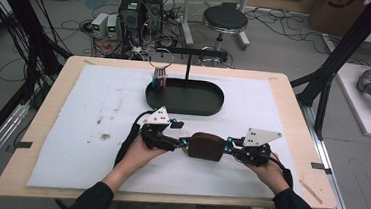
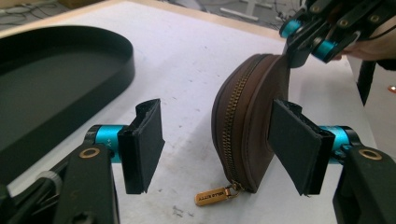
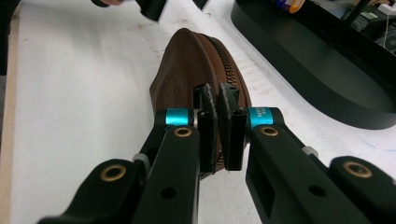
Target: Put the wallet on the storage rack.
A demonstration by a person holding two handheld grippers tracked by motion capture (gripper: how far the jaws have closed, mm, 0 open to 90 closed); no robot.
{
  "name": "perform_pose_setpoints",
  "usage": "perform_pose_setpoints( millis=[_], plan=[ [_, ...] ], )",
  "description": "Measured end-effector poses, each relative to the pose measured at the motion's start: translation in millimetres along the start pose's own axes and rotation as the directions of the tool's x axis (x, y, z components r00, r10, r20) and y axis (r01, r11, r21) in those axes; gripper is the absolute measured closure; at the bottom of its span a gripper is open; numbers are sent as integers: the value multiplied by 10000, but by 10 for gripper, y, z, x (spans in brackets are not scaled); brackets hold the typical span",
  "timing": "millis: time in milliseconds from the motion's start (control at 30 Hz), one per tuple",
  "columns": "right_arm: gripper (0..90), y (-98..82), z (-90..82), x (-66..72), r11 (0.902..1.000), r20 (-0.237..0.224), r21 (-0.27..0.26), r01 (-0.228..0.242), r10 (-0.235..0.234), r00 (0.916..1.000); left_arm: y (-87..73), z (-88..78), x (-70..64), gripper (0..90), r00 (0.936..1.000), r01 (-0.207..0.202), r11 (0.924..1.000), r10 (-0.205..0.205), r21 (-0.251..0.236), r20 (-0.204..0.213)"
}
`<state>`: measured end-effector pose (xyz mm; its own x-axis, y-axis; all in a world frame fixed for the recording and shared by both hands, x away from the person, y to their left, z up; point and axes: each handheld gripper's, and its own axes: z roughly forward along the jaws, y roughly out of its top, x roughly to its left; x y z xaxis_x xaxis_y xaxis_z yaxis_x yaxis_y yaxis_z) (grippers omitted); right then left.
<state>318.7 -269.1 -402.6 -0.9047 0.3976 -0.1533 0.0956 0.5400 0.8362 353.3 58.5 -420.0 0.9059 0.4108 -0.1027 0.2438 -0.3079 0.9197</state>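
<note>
A brown zip pouch [image 1: 206, 146] stands on its edge on the white mat, between my two grippers. My right gripper [image 1: 228, 144] is shut on the pouch's right end; in the right gripper view its jaws [image 3: 215, 126] pinch the seam of the pouch [image 3: 180, 74] beside the zip. My left gripper [image 1: 184, 143] is open at the pouch's left end. In the left gripper view the pouch [image 2: 243, 121] sits between the pads [image 2: 144, 140], close to the right one, with a wide gap to the left one. Its brass zipper pull [image 2: 212, 196] lies on the mat.
A black oval tray [image 1: 183, 104] sits just behind the pouch, with a thin T-shaped stand rising from it and a small bunch of coloured items [image 1: 159, 75] on a wire ring at its left end. The white mat [image 1: 96, 127] covers most of the wooden table.
</note>
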Motion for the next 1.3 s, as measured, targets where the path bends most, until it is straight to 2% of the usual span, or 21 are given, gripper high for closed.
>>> perform_pose_setpoints(
  millis=[67,200,233,300,333,367,433,467,567,733,800,833,867,933,967,1033,1100,1167,1300],
  plan=[
    [874,-1,-4,8,10000,-11,16,2,-1,10000,-10,29,8,347,10000,6,10000,-6,12,73],
    [874,-3,-10,13,10000,-91,-1,82,-82,9999,-45,145,38,351,9982,133,9998,-124,-145,594],
    [874,-3,-10,13,10000,-91,-1,82,-82,9999,-45,145,38,354,9982,133,9998,-124,-145,594],
    [873,-4,-11,10,9999,-167,-27,127,-127,9998,-59,213,26,377,9953,-42,10000,44,-27,972],
    [873,-6,-10,6,9999,-198,-38,150,-151,9997,-59,213,26,392,9953,-42,10000,44,-27,972],
    [872,-7,-12,3,9999,-244,-30,158,-158,9996,-65,266,6,394,9927,-189,9995,155,269,1197],
    [871,-10,-13,0,9999,-290,-44,150,-151,9995,-67,291,-6,453,9915,-281,9989,230,381,1282],
    [869,-11,-13,0,9999,-330,-77,126,-129,9994,-66,331,-30,491,9878,-622,9967,540,519,1464],
    [858,-18,-18,-11,9999,-388,-33,102,-103,9992,-55,331,-40,552,9872,-794,9956,716,500,1423],
    [823,-21,-15,-22,10000,-463,-96,-1,-4,9989,-56,306,-31,611,9854,-776,9959,694,472,1552],
    [766,-25,-10,-27,9997,-589,-122,-205,197,9981,-56,278,-9,636,9819,-698,9968,619,381,1790],
    [730,-26,-13,-37,9997,-619,-130,-183,175,9979,-53,261,-3,649,9818,-667,9973,602,303,1803],
    [730,-26,-13,-37,9997,-619,-130,-183,175,9979,-53,261,-3,668,9818,-667,9973,602,303,1803],
    [649,-29,-10,-46,9992,-599,-162,-374,364,9975,-38,223,-6,679,9827,-741,9971,705,146,1713],
    [614,-33,-8,-67,9977,-653,-221,-638,622,9959,-28,182,6,686,9820,-685,9976,677,-12,1762],
    [580,-35,-17,-90,9959,-718,-321,-850,825,9940,-13,128,23,689,9811,-531,9984,562,-217,1849],
    [495,-34,-29,-111,9933,-610,-495,-1047,1016,9930,5,68,34,689,9793,-330,9981,426,-520,1976],
    [476,-35,-59,-148,9869,-746,-736,-1433,1378,9876,32,2,33,689,9784,-225,9964,387,-816,2031],
    [428,-33,-91,-190,9735,-1114,-1152,-1976,1849,9764,76,-82,-4,689,9762,-350,9949,542,-942,2100]
  ],
)
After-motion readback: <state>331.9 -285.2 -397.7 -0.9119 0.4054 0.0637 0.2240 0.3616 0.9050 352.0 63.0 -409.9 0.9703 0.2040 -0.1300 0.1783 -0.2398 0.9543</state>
